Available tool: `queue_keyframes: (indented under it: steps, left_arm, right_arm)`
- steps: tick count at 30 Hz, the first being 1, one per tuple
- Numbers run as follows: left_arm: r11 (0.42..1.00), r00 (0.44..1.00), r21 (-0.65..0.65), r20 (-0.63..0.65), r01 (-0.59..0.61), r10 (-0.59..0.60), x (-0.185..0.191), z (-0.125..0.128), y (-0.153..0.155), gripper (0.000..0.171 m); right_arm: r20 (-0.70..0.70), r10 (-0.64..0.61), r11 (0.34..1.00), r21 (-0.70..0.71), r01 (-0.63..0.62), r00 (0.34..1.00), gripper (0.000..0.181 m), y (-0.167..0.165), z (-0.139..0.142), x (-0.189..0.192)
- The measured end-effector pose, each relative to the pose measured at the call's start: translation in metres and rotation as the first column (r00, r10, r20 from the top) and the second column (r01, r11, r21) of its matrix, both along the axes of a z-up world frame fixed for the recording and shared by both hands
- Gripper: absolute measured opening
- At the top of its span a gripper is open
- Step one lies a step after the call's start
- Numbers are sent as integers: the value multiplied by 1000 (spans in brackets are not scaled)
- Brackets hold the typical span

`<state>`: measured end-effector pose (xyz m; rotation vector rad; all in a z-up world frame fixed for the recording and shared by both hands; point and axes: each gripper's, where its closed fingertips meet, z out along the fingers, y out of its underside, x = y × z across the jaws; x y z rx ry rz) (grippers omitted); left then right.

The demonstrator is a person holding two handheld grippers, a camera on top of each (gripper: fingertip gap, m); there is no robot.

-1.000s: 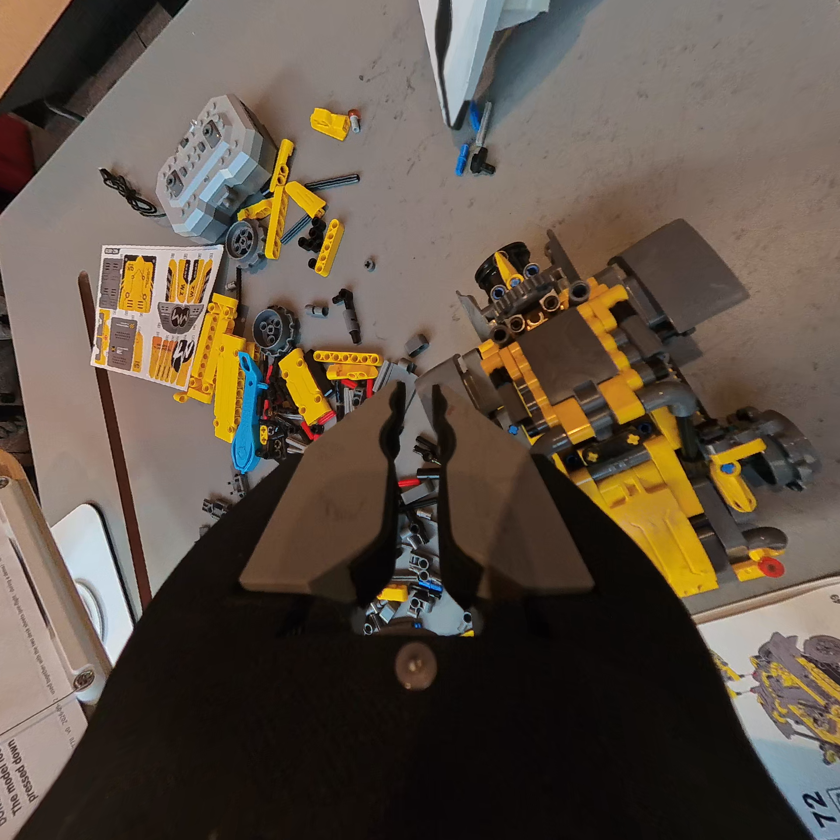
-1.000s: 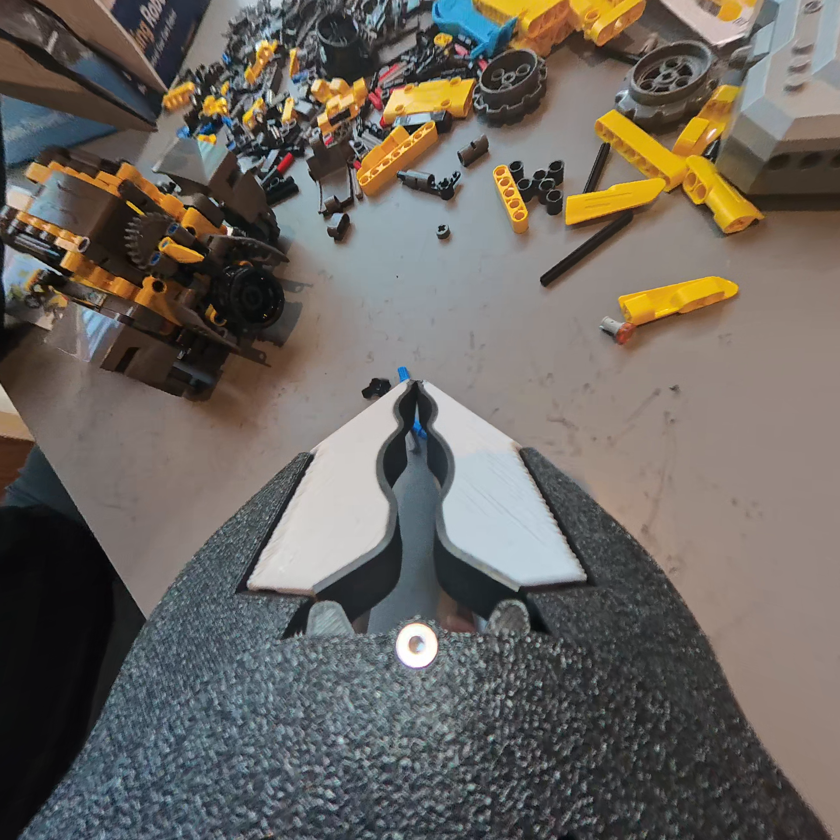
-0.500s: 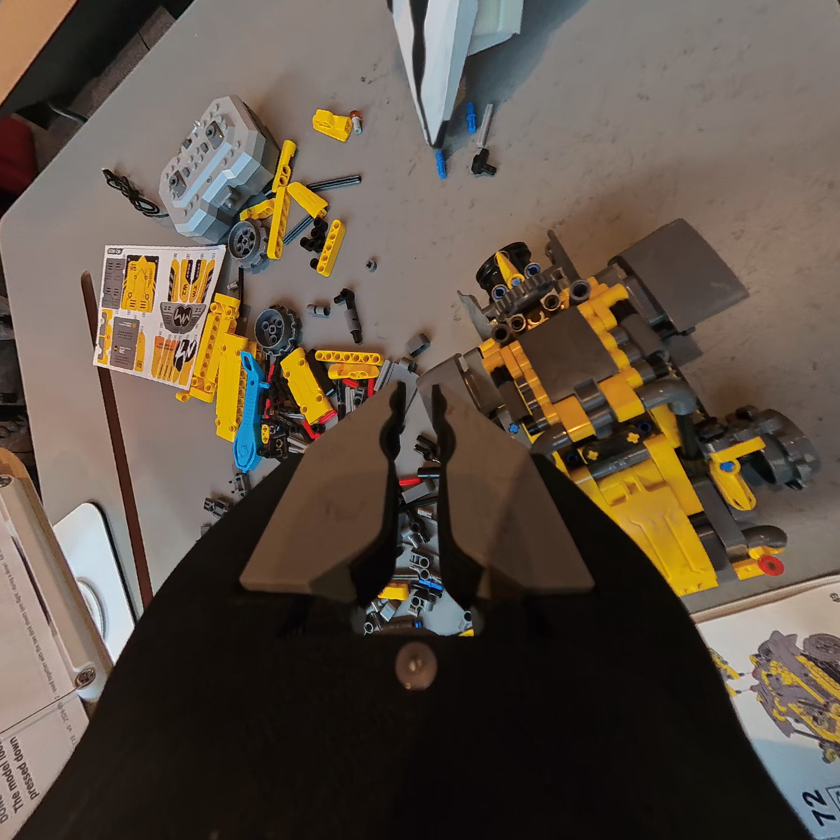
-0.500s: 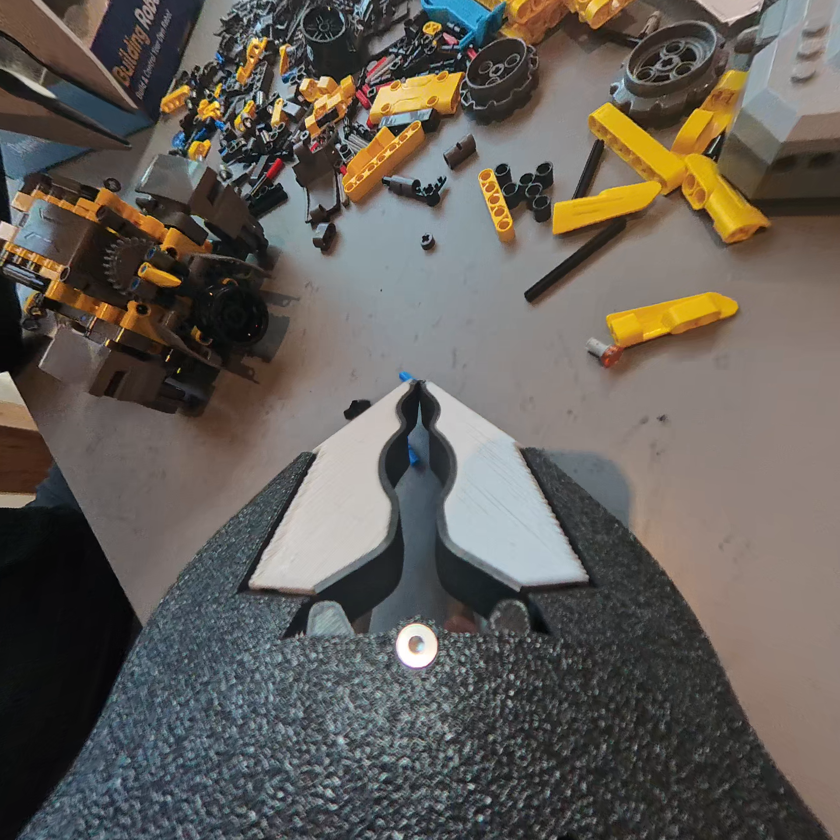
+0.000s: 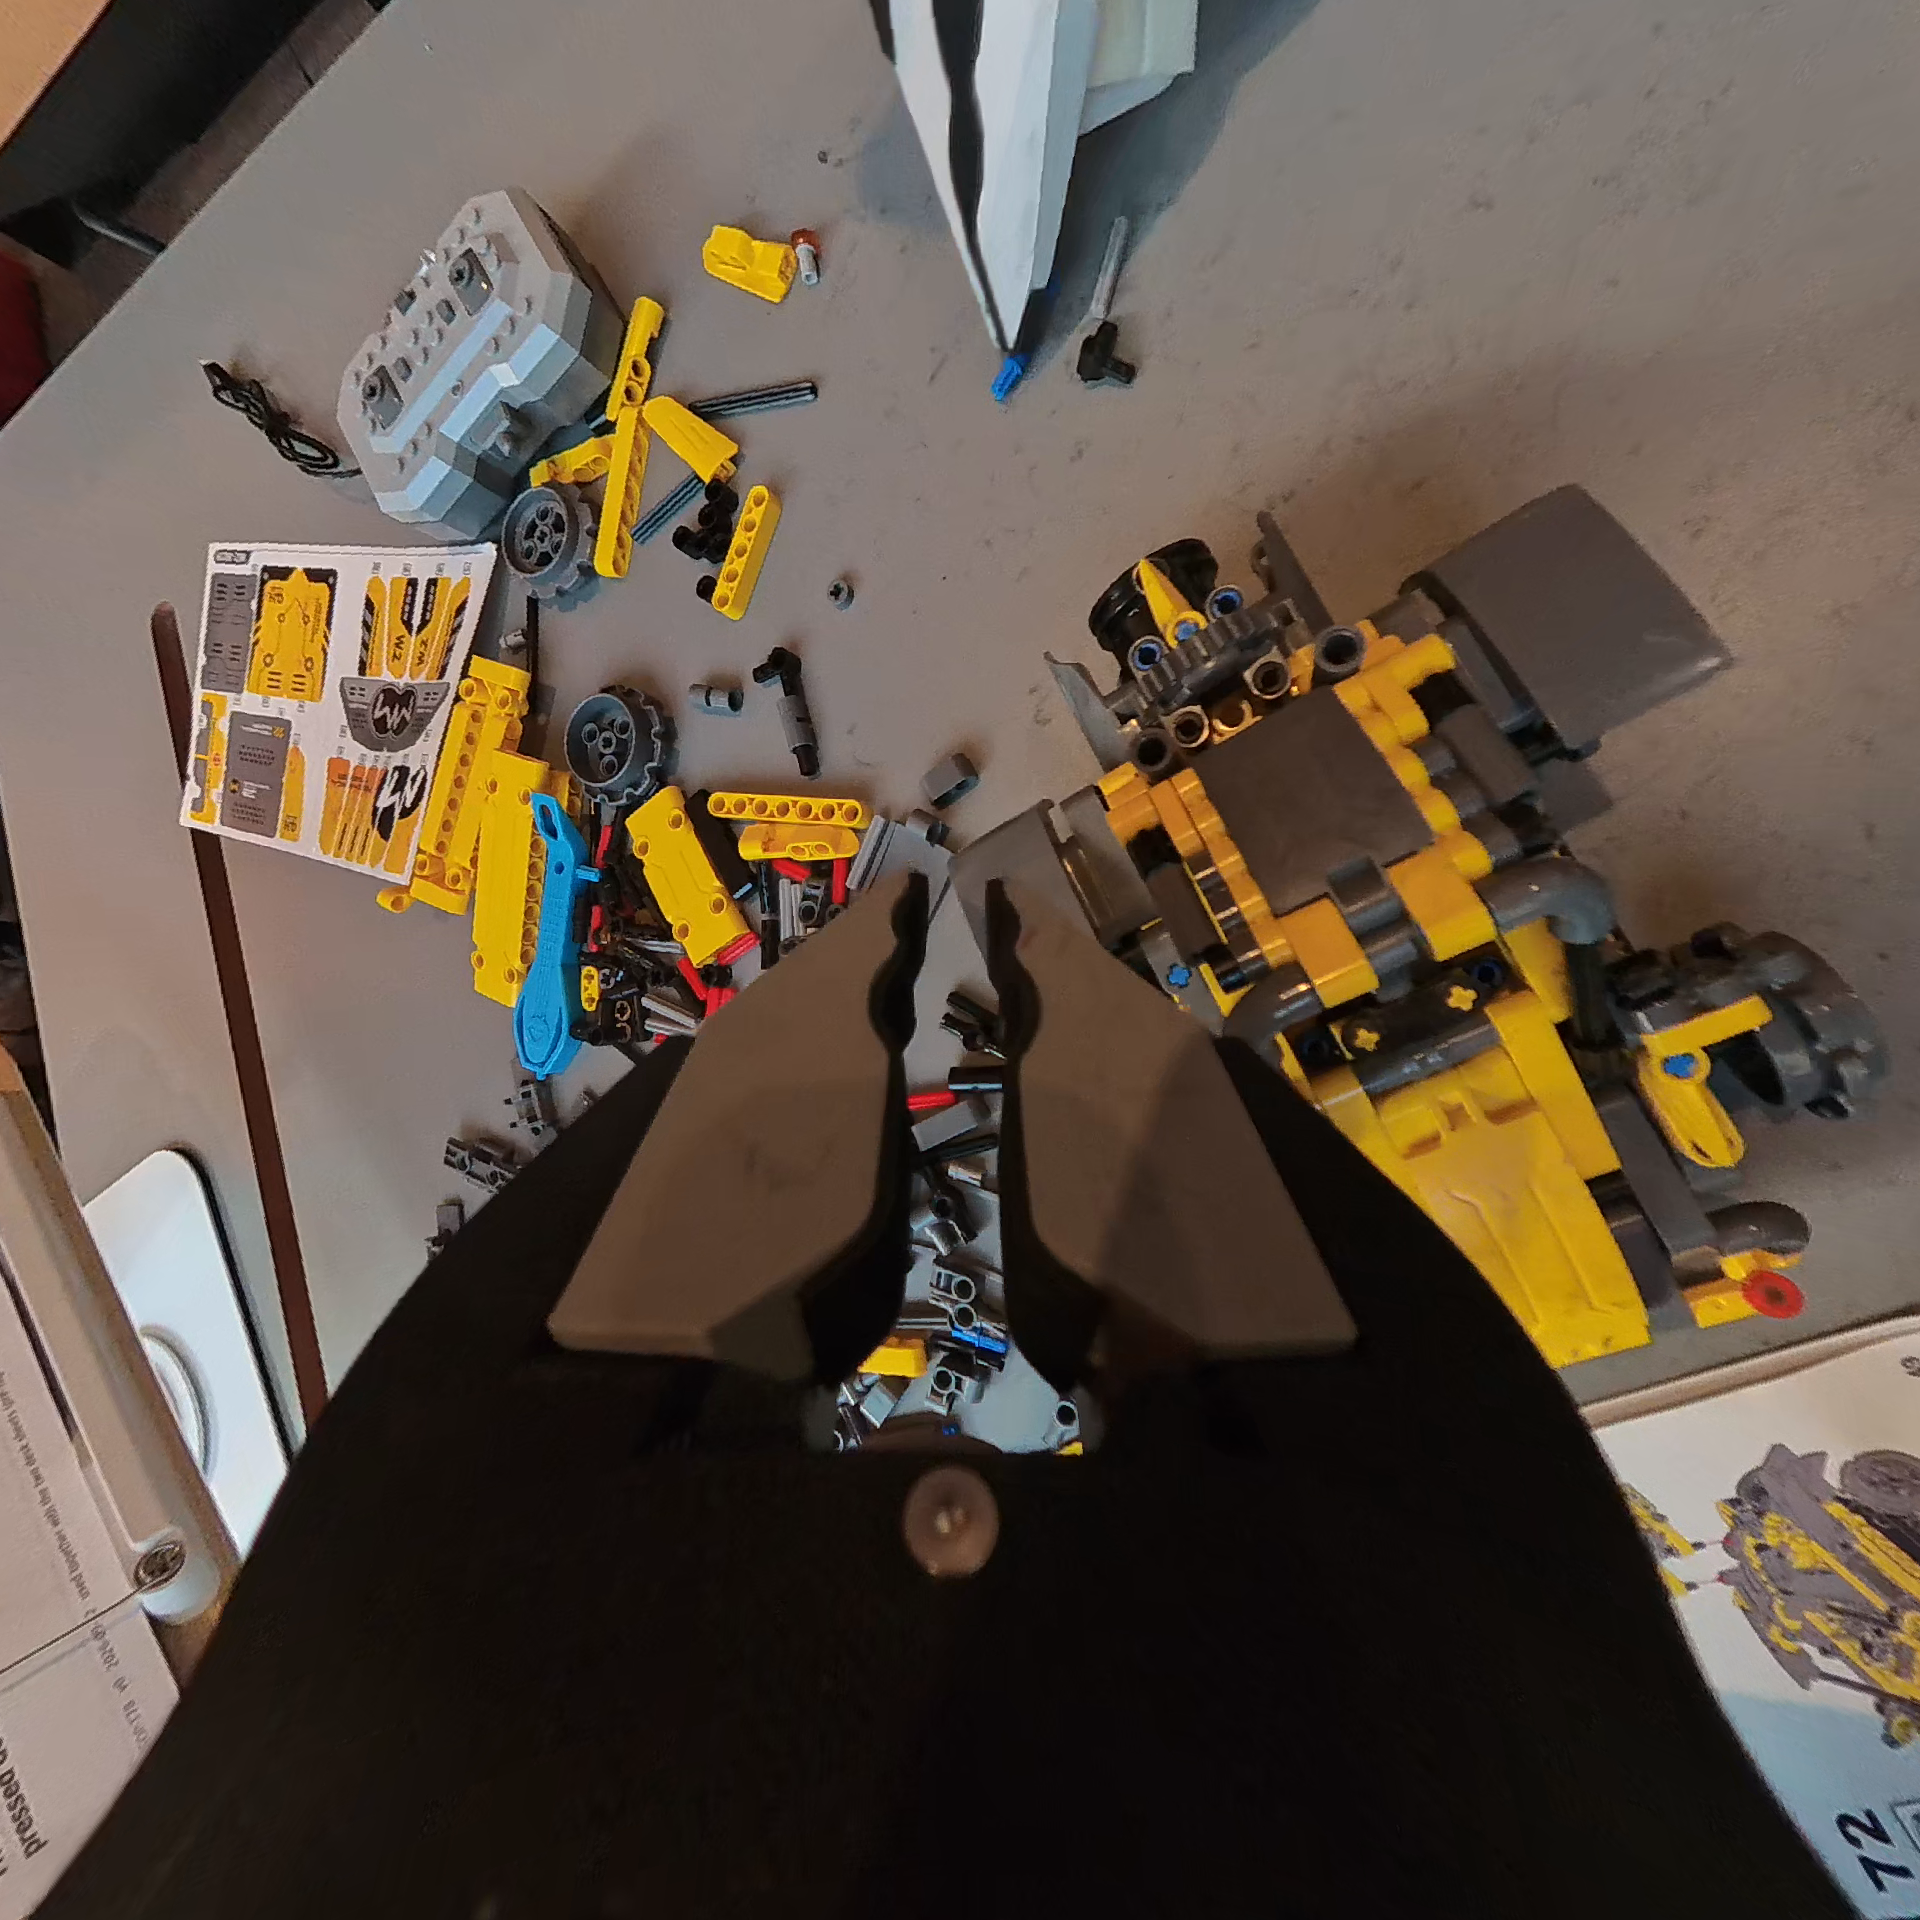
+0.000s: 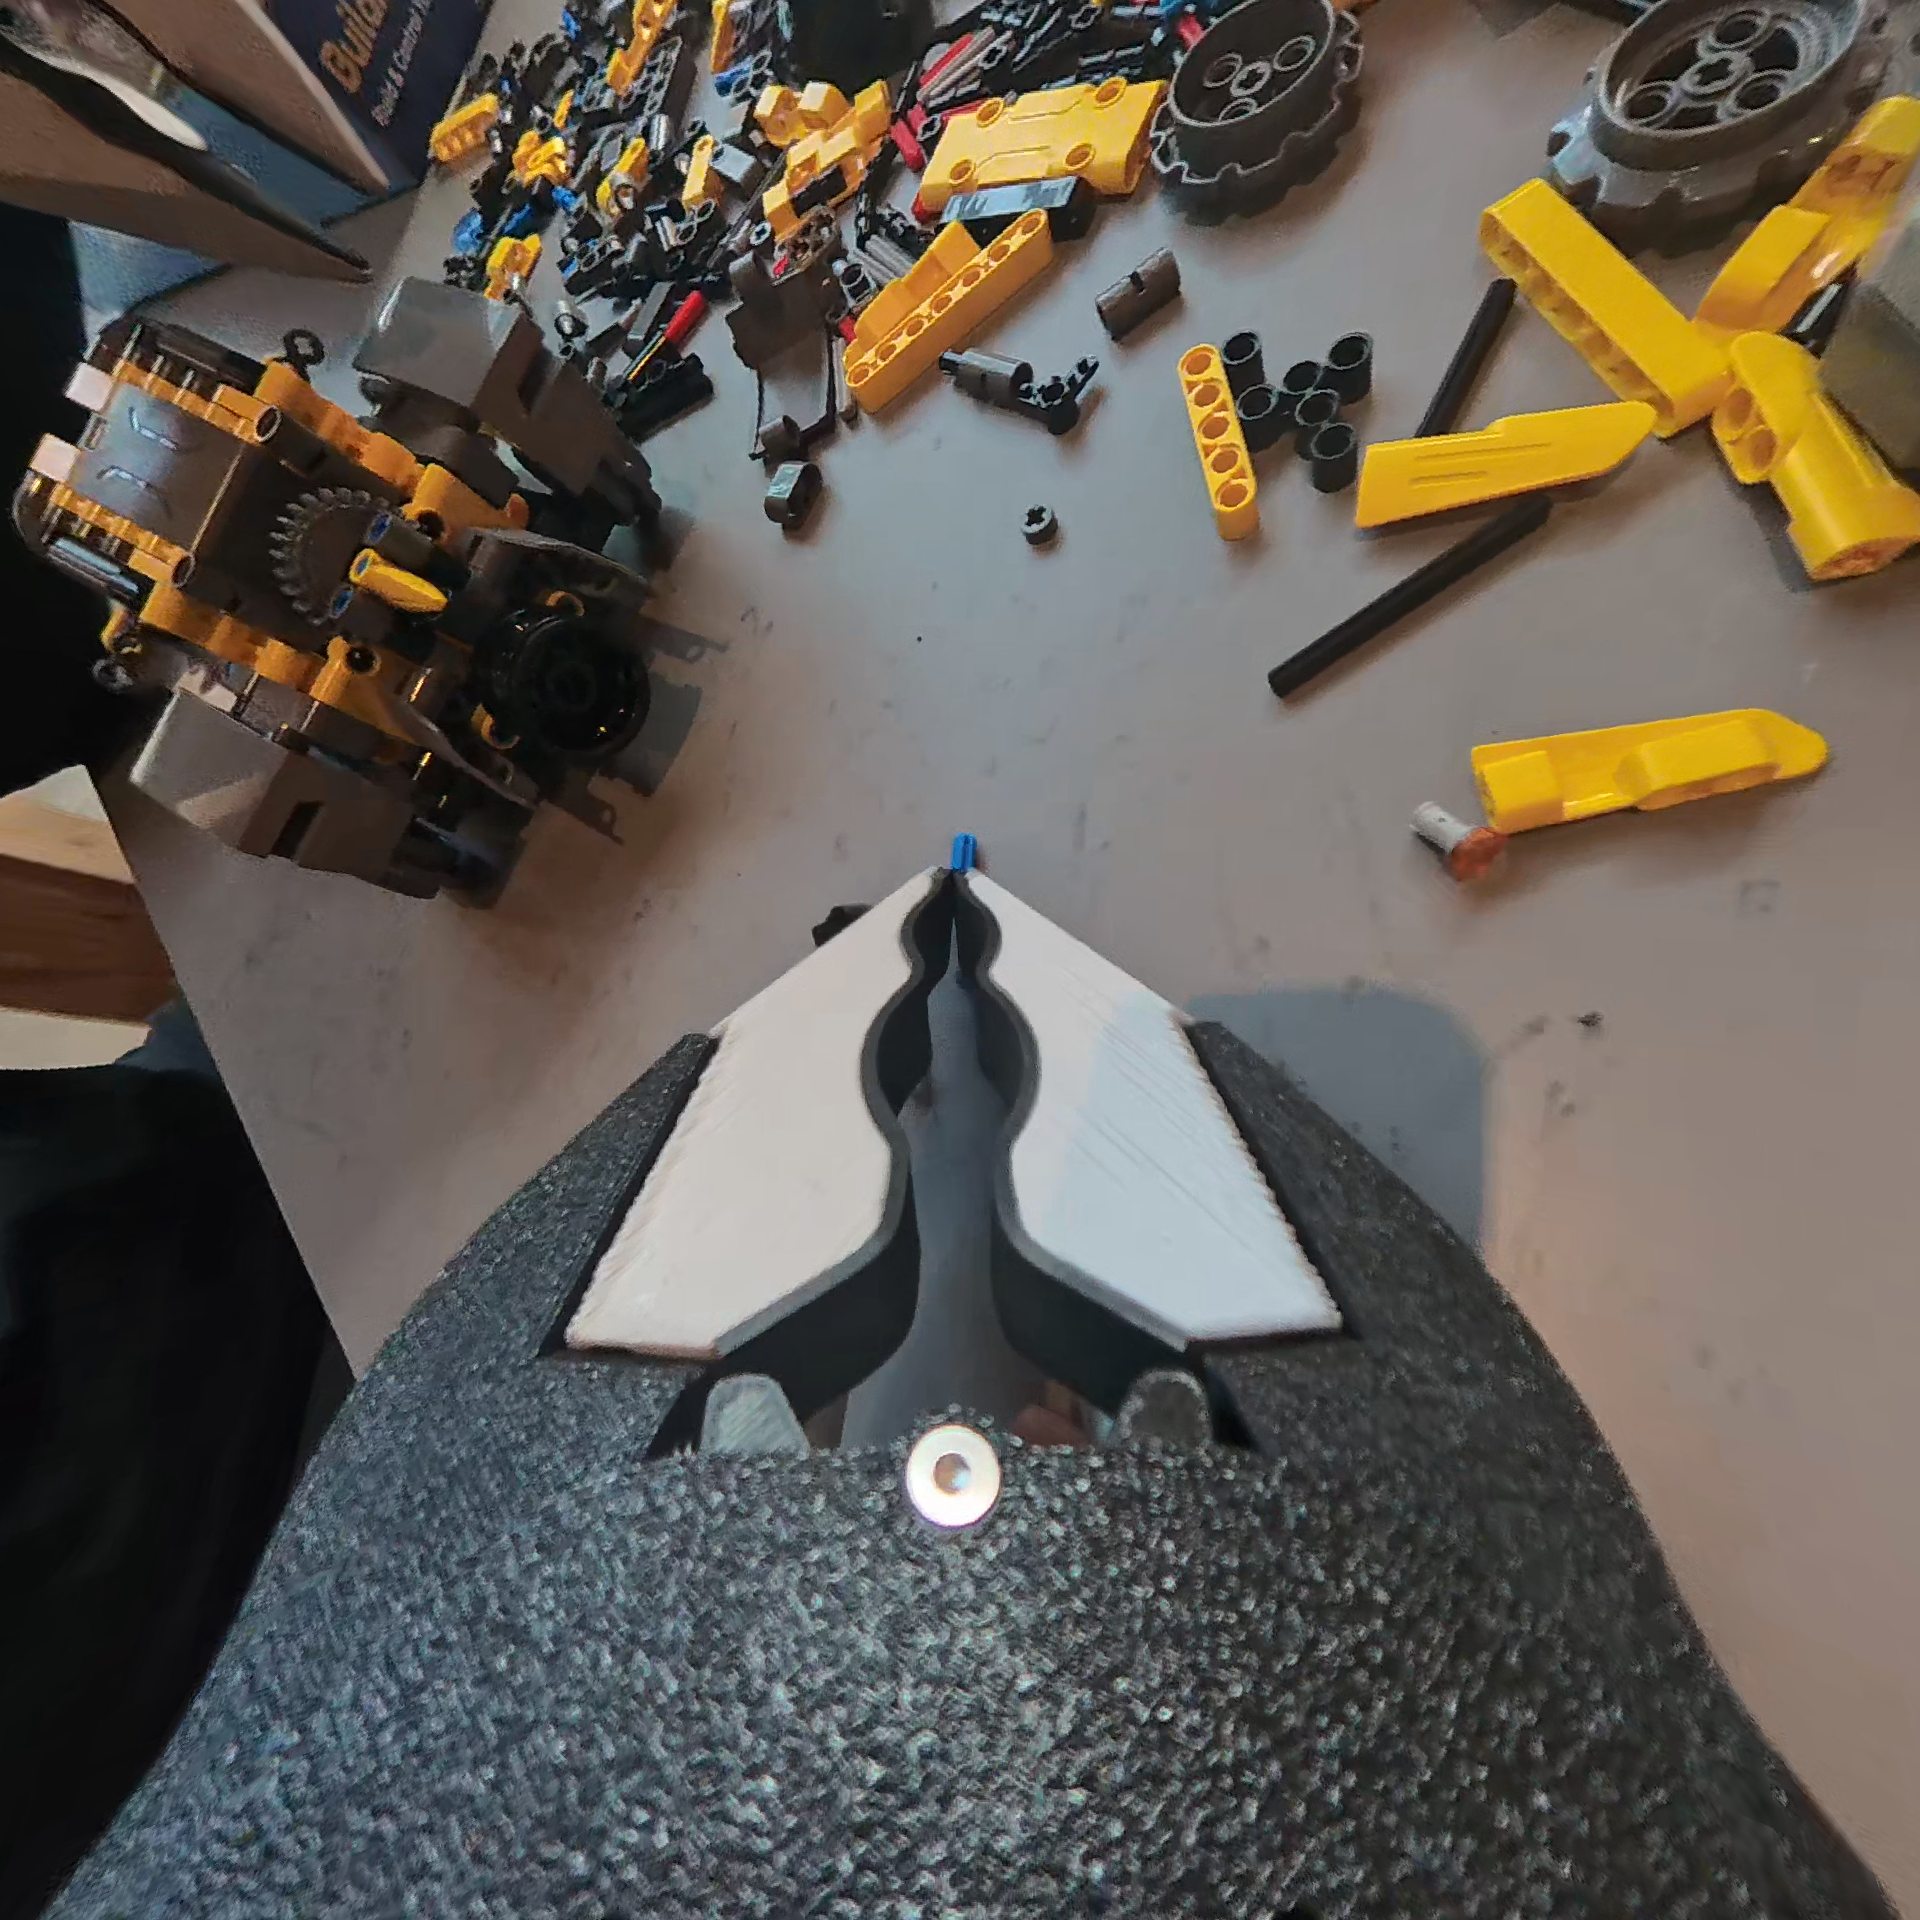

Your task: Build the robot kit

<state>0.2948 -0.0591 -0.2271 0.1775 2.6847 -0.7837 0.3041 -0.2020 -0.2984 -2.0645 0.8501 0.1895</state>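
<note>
Since earlier frame, right gripper [image 6: 954, 883] pinching blue pin [image 6: 963, 850] tight, tip now poking past closed jaws, near yellow model [image 6: 343, 582]. Left gripper [image 5: 948, 902] hovering just beside model, jaws slightly apart, gripping nothing, over loose parts pile [image 5: 665, 914].

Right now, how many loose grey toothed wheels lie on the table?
2. One grey wheel lies beside the light grey box; the other grey wheel lies nearer, just past the blue tool. Others may be hidden in the parts pile.
</note>
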Motion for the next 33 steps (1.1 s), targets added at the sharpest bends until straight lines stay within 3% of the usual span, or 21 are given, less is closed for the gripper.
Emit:
queue_keyframes:
  steps: [4, 11, 17, 19, 23, 24, 33]
  left_arm:
    - [1000, 1000, -4, 6, 6, -6, -1, 2, -1, 6]
    - [1000, 1000, 4, 5, 0, 0, -1, 1, 0, 6]
    - [1000, 1000, 8, 4, 5, -5, -2, 0, -2, 7]
    - [1000, 1000, 14, -2, 5, -5, -2, -2, -2, 6]
    - [1000, 1000, 19, -2, 4, -4, -2, -4, -2, 6]
    - [1000, 1000, 17, -4, 3, -3, -2, -3, -2, 6]
    - [1000, 1000, 14, -13, 3, -3, -1, -5, -1, 6]
  right_arm:
    - [29, -47, 998, 41, 46, 998, 0, -11, 8, -2]
    - [35, -7, 999, 48, 5, 999, 0, -12, 9, -20]
    - [100, -123, 991, 69, 117, 987, 8, -21, 18, 21]
    - [82, -104, 993, 61, 99, 991, 16, -17, 15, 33]
    - [72, -22, 999, -46, 25, 997, 14, -9, 0, 48]
    - [70, -1, 998, -67, 6, 998, 7, -8, -3, 48]
    - [98, 23, 996, -84, -15, 995, 5, -13, -3, 32]
